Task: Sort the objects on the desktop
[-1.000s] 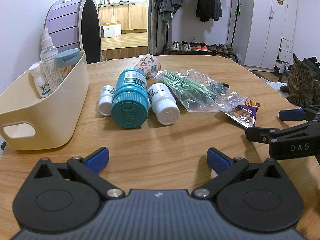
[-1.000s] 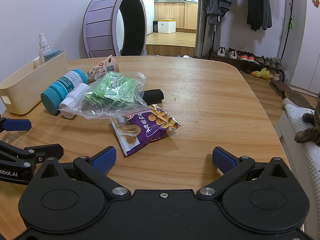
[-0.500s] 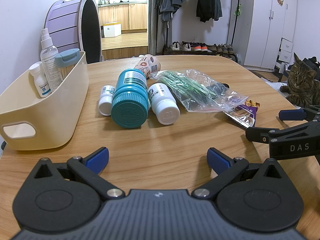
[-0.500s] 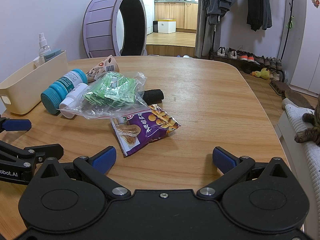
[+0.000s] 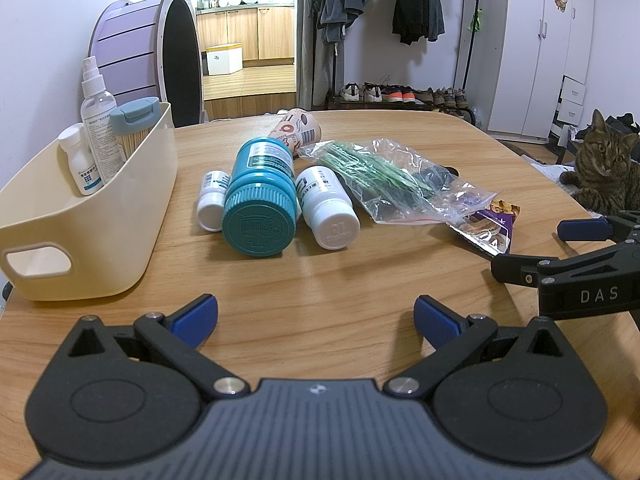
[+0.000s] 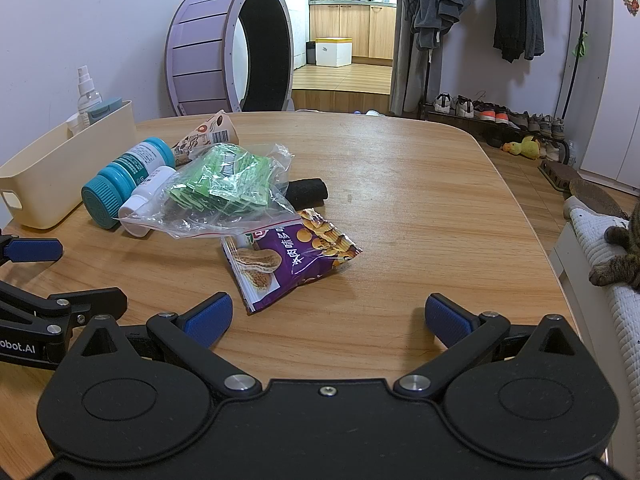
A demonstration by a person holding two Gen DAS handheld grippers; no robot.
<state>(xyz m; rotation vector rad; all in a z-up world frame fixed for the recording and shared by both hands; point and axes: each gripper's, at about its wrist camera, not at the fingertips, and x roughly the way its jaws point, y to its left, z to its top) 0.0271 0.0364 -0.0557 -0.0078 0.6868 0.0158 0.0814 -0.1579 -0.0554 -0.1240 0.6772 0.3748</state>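
Note:
A teal bottle (image 5: 259, 204) lies on its side on the wooden table, between a small white bottle (image 5: 211, 200) and a larger white bottle (image 5: 327, 208). Behind them lie a paper cup (image 5: 296, 130), a clear bag of green packets (image 5: 376, 176) and a purple peanut packet (image 6: 288, 256). A black roll (image 6: 306, 194) lies beside the bag. My left gripper (image 5: 316, 318) is open and empty, short of the bottles. My right gripper (image 6: 328, 316) is open and empty, just short of the peanut packet.
A cream basket (image 5: 92, 216) at the left holds a spray bottle (image 5: 98, 116), a small white bottle and a blue-lidded swab box (image 5: 134, 120). A cat (image 5: 604, 172) sits past the table's right edge. A purple cat wheel (image 6: 232, 48) stands behind the table.

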